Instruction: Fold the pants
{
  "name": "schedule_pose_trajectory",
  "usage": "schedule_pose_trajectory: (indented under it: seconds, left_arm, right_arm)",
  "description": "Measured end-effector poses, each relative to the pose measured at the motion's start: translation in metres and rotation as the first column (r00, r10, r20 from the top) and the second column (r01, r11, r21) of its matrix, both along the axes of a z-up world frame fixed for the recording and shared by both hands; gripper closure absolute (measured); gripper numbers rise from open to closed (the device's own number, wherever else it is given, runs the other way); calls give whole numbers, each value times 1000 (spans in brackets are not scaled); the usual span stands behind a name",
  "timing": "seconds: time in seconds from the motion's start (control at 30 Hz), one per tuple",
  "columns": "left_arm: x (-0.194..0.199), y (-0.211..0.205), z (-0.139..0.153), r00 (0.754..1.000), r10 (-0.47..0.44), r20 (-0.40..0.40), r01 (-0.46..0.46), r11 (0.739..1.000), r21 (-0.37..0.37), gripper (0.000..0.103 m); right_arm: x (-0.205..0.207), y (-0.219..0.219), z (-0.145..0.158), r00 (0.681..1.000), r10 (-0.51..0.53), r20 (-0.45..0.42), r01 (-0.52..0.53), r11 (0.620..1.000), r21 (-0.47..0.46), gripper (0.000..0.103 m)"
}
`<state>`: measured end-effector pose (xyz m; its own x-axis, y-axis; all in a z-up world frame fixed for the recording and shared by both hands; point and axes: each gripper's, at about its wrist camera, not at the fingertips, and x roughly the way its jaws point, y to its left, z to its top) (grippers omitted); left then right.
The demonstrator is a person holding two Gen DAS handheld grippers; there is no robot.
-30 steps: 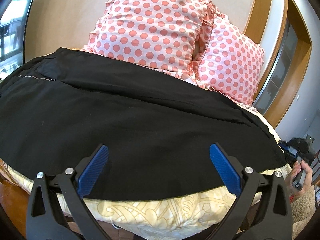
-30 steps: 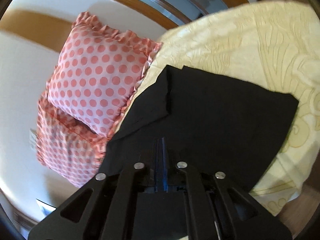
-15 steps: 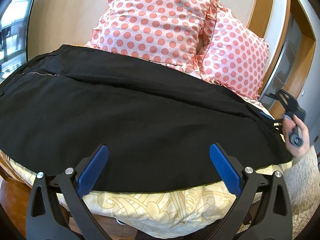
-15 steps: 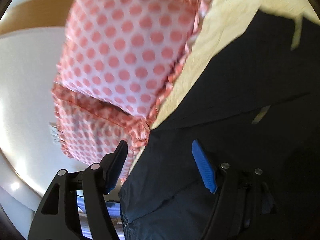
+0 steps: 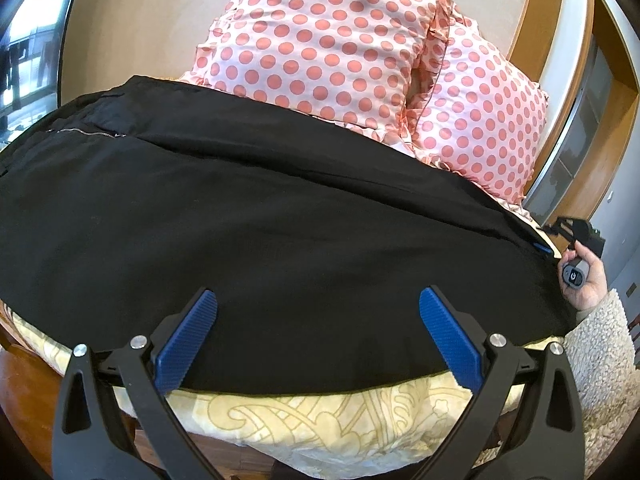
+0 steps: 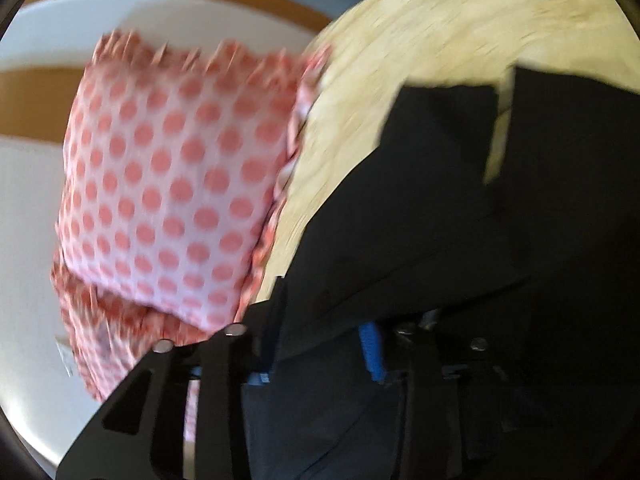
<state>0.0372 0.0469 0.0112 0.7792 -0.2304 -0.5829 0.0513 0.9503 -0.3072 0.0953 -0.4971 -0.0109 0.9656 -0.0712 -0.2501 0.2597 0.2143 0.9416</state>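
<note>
Black pants [image 5: 280,224] lie spread across the cream patterned bed cover [image 5: 320,420], waist with zipper at the far left. My left gripper [image 5: 316,340] is open and empty, hovering over the near edge of the pants. My right gripper shows in the left wrist view [image 5: 544,246] at the far right end of the pants, held by a hand. In the blurred right wrist view its blue fingers [image 6: 370,350] stand a little apart with black cloth [image 6: 440,240] draped over and between them; whether they grip it is unclear.
Two pink polka-dot pillows [image 5: 332,40] [image 5: 484,124] lean against the beige headboard behind the pants. A wooden bed frame [image 5: 536,12] and a mirrored wardrobe door stand at the right. A cream fleece sleeve [image 5: 600,360] is at the lower right.
My right gripper was shut a second ago, opened, swung in over the leg end of the pants and now has cloth between its narrowing fingers. My left gripper stayed open, nearly still.
</note>
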Motion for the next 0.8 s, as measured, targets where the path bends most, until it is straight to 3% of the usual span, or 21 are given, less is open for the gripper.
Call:
schedule_pose_trajectory:
  seconds: [0.03, 0.17, 0.33, 0.5, 0.67, 0.8]
  left_arm:
    - [0, 0, 0, 1000, -2, 0, 2, 1000, -3, 2]
    - [1, 7, 5, 1000, -9, 9, 10, 999, -34, 2]
    - [-1, 28, 26, 995, 23, 96, -14, 995, -102, 2]
    - [28, 49, 64, 992, 67, 106, -64, 998, -30, 2]
    - [103, 72, 90, 995, 94, 31, -94, 995, -18, 2]
    - [194, 100, 86, 976, 165, -143, -182, 977, -112, 2]
  right_arm:
    - [-1, -4, -1, 1000, 0, -7, 0, 1000, -13, 98]
    - [-21, -8, 4, 996, 28, 88, -23, 998, -50, 100]
    - [-89, 8, 14, 976, 40, 212, -8, 989, -150, 100]
    - [-136, 20, -22, 973, 28, 229, -2, 994, -112, 100]
    - [-133, 21, -43, 980, 43, 197, -26, 996, -88, 100]
    - [-138, 22, -45, 981, 43, 190, -24, 995, -100, 100]
